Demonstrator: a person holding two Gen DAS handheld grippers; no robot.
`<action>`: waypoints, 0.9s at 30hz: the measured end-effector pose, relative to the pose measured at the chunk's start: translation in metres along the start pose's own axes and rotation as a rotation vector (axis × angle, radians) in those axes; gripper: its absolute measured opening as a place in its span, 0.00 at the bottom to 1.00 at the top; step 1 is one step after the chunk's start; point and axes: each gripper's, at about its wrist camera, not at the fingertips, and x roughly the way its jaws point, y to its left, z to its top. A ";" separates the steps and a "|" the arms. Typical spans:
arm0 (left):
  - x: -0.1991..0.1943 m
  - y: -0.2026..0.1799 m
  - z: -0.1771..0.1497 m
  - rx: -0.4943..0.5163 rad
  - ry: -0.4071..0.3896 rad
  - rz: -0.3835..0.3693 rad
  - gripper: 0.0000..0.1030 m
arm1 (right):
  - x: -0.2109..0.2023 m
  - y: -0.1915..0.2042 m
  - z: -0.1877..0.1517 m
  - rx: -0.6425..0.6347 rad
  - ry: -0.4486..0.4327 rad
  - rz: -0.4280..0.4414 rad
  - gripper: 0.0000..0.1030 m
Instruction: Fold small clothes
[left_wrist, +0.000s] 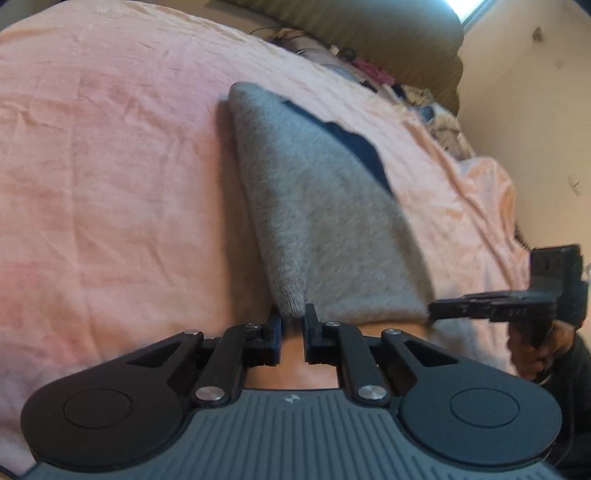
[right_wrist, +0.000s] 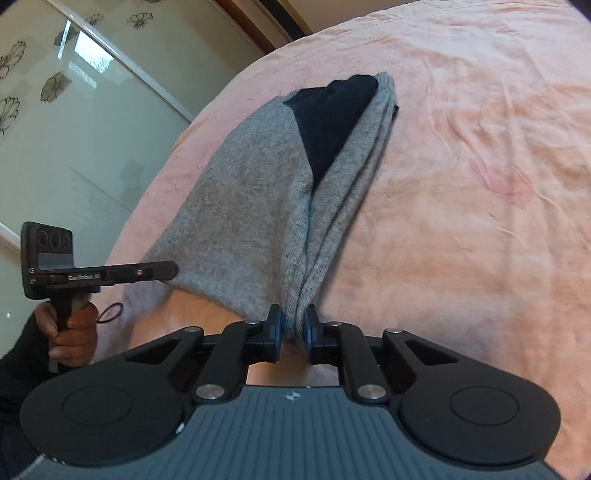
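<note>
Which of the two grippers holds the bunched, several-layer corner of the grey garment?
The right gripper: several folded layers of the grey garment gather between its fingers. The left gripper pinches a thinner, single corner.

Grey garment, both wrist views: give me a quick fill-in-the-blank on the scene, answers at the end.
1. The grey garment lies on a ____ bedsheet.
2. The right gripper has its jaws shut on the garment's near ____.
3. The fabric showing inside the garment's far end is ____ in colour.
4. The left gripper grips the ____ garment.

Answers: pink; corner; dark; grey
</note>
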 end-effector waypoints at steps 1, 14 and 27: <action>-0.001 0.005 -0.007 0.006 -0.012 0.007 0.05 | 0.001 -0.006 -0.002 0.017 -0.003 0.024 0.16; -0.021 -0.010 0.028 -0.014 -0.217 0.007 0.79 | 0.031 -0.030 0.139 0.222 -0.228 0.038 0.62; 0.033 -0.031 0.025 0.094 -0.146 0.133 0.78 | 0.060 -0.035 0.141 0.135 -0.190 -0.073 0.27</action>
